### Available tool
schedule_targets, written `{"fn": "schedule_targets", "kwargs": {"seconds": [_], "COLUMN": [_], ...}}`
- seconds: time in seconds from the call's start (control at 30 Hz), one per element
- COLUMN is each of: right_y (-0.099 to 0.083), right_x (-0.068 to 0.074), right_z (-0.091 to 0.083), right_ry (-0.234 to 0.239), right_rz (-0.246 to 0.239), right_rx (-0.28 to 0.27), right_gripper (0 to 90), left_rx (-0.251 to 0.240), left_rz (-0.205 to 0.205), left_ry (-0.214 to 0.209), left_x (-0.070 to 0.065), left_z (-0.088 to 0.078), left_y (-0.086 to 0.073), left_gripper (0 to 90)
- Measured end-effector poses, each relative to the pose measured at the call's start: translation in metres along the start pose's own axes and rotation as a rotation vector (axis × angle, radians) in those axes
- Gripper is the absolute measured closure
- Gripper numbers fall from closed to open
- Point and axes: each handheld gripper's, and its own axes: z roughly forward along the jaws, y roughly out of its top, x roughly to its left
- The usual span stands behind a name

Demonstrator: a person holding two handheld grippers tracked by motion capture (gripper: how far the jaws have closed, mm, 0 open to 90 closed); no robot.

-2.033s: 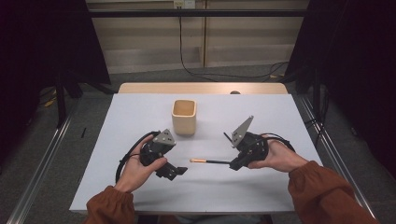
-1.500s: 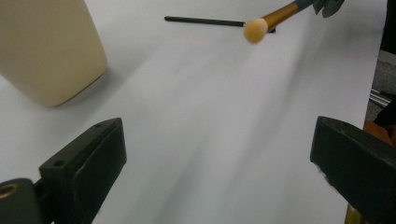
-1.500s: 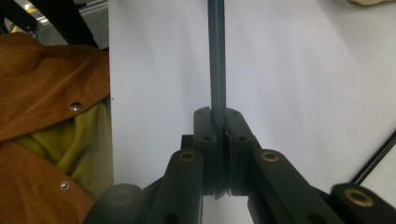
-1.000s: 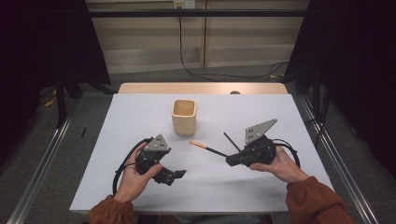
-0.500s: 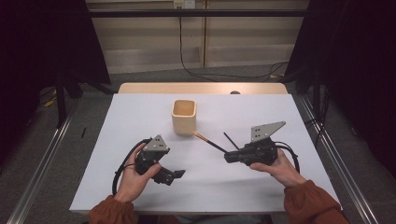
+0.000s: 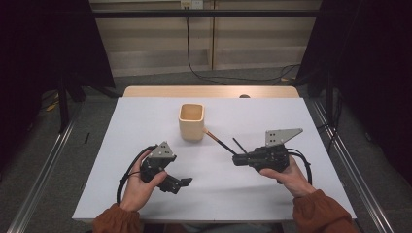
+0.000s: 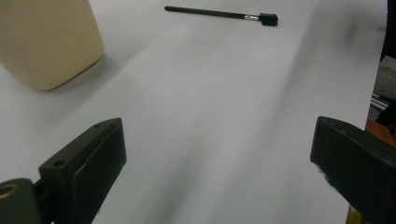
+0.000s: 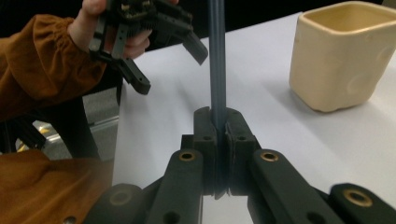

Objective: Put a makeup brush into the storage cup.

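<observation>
Item: one slim dark brush, clenched by its handle end in my right gripper, jaws pressed tight on the shaft in the right gripper view. Long axis runs from the gripper toward 10 o'clock across the white bench, its pale tip just beside the lower right wall of the cream cup; the cup mouth lies up and to 11 o'clock of the tip, so my right hand is the nearer one. Left gripper: released, jaws spread wide and empty, low on the bench at 7 o'clock of the cup.
</observation>
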Motion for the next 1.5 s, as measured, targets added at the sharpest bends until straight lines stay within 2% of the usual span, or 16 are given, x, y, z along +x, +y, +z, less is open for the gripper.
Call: {"fn": "schedule_targets", "kwargs": {"seconds": [0.1, 0.47, 0.67, 1.13, 1.3, 1.47, 1.5], "right_y": [0.000, 0.001, -0.003, -0.002, -0.002, -0.001, -0.001], "right_x": [0.001, 0.002, 0.004, 0.004, 0.005, 0.004, 0.004], "right_z": [0.000, -0.003, -0.001, -0.002, -0.002, -0.003, -0.003], "right_ry": [-0.004, -0.004, -0.008, -0.006, -0.007, -0.009, -0.007], "right_rz": [-0.003, 0.000, -0.004, -0.004, -0.006, -0.005, -0.006], "right_rx": [-0.041, -0.097, -0.070, -0.081, -0.084, -0.090, -0.092], "right_gripper": [85.4, 85.4, 85.4, 85.4, 85.4, 85.4, 85.4], "left_rx": [-0.003, -0.023, -0.051, -0.106, -0.135, -0.179, -0.191], "left_rz": [-0.001, -0.013, -0.026, -0.025, -0.013, -0.025, -0.036], "left_ry": [0.004, 0.015, 0.025, 0.036, 0.032, 0.020, 0.005], "left_x": [0.000, 0.000, 0.001, -0.006, -0.008, -0.008, -0.009], "left_z": [0.000, -0.001, -0.005, -0.009, -0.009, -0.009, -0.009], "left_y": [-0.001, -0.003, -0.007, -0.011, -0.009, -0.004, -0.003], "left_gripper": [3.5, 3.4, 3.4, 3.6, 3.4, 2.9, 3.1]}}
